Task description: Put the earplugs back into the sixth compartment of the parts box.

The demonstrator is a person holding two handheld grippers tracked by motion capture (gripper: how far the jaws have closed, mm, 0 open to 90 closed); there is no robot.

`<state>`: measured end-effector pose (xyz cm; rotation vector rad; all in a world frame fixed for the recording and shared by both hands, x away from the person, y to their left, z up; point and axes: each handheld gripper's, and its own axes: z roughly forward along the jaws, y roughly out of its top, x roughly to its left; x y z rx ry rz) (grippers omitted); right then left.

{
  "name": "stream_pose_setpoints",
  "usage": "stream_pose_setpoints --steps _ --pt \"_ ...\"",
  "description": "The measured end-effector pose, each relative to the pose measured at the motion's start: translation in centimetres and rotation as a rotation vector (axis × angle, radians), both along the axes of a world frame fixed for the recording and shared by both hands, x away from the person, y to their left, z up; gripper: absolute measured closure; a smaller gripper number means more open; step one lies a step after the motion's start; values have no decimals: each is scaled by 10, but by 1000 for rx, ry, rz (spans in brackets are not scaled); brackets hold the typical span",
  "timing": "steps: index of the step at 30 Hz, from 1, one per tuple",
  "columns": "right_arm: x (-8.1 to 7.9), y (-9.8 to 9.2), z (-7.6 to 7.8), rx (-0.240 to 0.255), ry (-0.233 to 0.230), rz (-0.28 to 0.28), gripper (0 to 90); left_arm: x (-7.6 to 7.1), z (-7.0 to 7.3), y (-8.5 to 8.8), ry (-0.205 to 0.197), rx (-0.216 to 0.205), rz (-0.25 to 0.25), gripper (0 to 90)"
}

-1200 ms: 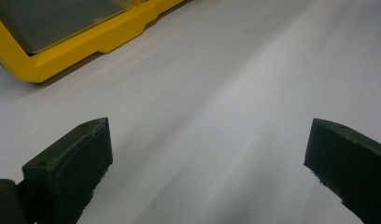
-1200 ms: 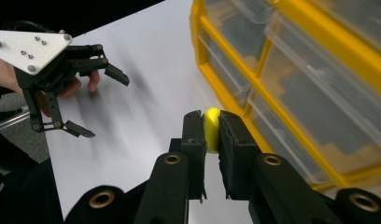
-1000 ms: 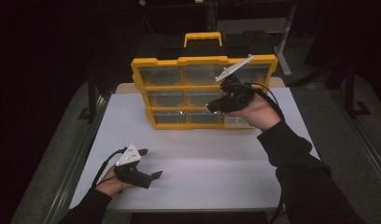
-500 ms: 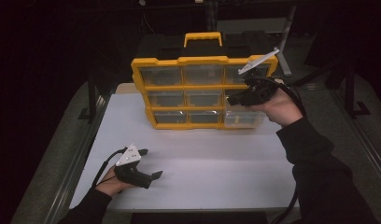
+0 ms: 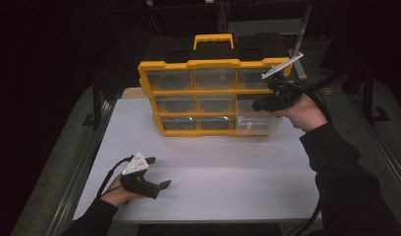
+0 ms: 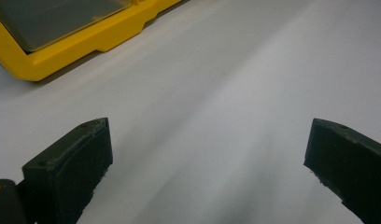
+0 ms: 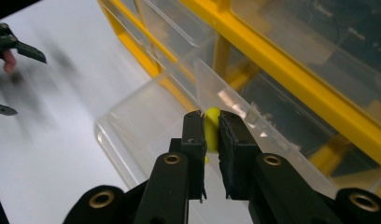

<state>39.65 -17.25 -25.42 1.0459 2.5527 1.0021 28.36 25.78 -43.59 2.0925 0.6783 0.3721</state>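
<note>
While a yellow organizer case (image 5: pixel 215 98) stands upright at the far side of a white table (image 5: pixel 228 187), a person's right hand (image 5: pixel 304 112) holds the right gripper (image 5: pixel 255 104) against the case's right-hand drawers. Seen along that gripper's jaws, they are nearly closed, pinching a small yellow-green object (image 7: pixel 212 128) above a clear plastic drawer (image 7: pixel 146 126) that juts out from the case's lower right corner. What the object is cannot be made out. Near the table's front left edge, well apart from the case, the left gripper (image 5: pixel 161 172) rests low in the person's left hand (image 5: pixel 117 195), its jaws spread wide with nothing between them but bare tabletop. A black cable (image 5: pixel 110 174) loops back from it.
</note>
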Motion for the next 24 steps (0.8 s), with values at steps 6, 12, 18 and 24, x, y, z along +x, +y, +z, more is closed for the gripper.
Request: stream_pose_setpoints --steps 6,12,18,24 --pt "5 -4 -9 -26 23 -14 794 0 0 0 1 3 -1 4" --pt "5 -4 -10 -30 33 -18 751 0 0 0 2 4 -1 4" --pt "4 -6 -8 -25 22 -21 726 0 -1 0 5 5 -2 4" --pt "0 -7 -2 -11 21 -14 805 0 -1 0 5 5 0 4"
